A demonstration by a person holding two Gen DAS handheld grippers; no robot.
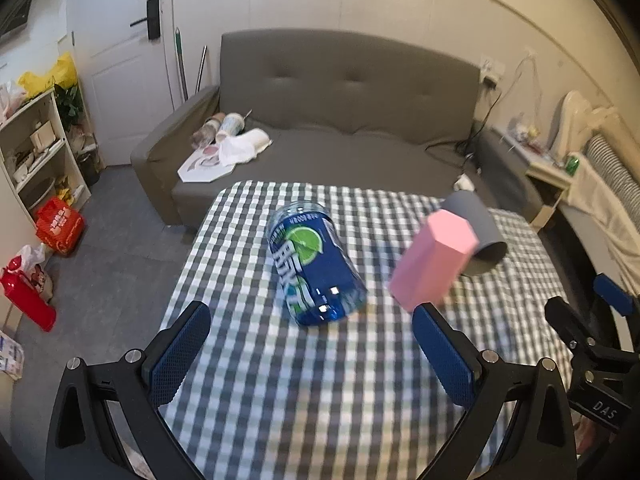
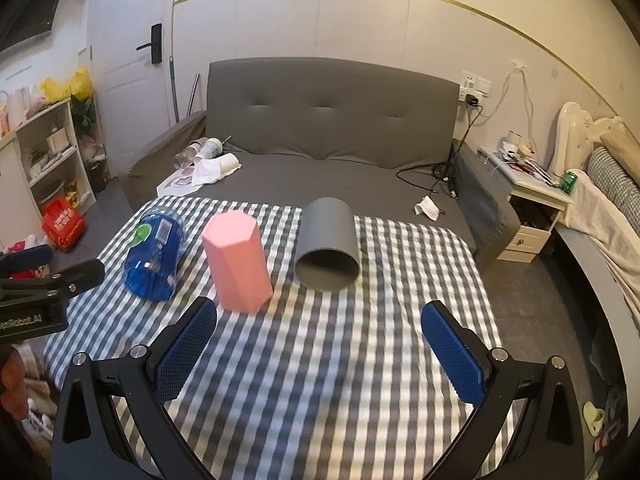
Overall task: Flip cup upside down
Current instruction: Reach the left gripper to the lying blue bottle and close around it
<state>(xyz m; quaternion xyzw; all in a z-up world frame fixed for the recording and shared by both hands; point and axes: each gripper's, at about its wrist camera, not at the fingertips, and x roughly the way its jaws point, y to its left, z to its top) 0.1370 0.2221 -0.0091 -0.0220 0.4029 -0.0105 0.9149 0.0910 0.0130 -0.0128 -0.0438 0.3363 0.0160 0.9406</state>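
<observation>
Three cups stand on the checked tablecloth [image 2: 320,360]. A grey round cup [image 2: 327,244] lies on its side, its open mouth facing me; it also shows in the left wrist view [image 1: 476,236]. A pink hexagonal cup [image 2: 237,261] stands mouth down, seen too in the left wrist view [image 1: 434,258]. A blue cut bottle cup [image 1: 314,266] with a lime label stands mouth down at the left, also in the right wrist view [image 2: 156,254]. My left gripper [image 1: 312,328] is open and empty, just short of the blue cup. My right gripper [image 2: 320,324] is open and empty, in front of the grey cup.
A grey sofa [image 2: 332,152] stands behind the table with paper cups and cloth [image 2: 208,160] on its left seat and cables on the right. A shelf [image 2: 44,160] and red bags [image 1: 60,224] are at the left. A nightstand [image 2: 532,208] and bed are at the right.
</observation>
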